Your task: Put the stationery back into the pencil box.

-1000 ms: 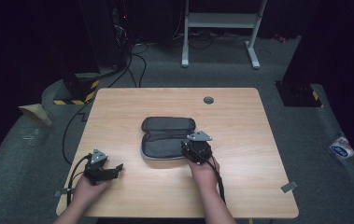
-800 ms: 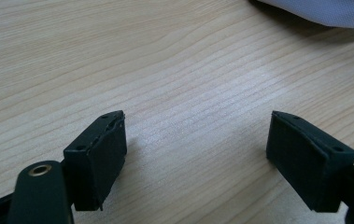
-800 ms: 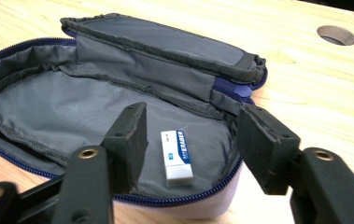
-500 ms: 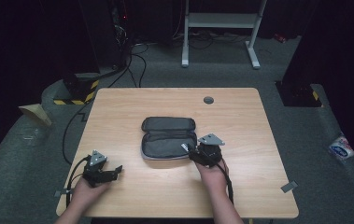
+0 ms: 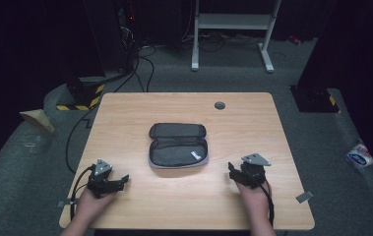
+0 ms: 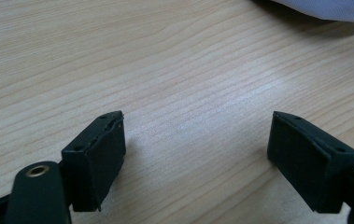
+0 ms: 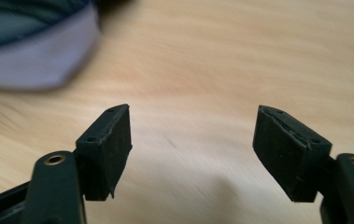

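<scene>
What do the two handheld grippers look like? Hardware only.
Both the left gripper and the right gripper are black, each topped by a grey three-cornered plate and trailing a black cable. Each has two blocky black jaws with flat rubbery pads; brass-coloured eyelets sit at the jaw bases.

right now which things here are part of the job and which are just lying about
In the job:
- dark zip-around fabric pouch, lying open
- left gripper, open, empty
- right gripper, open, empty

Lying about:
- round grey grommet in the wooden table
- white metal stand on the floor
</scene>
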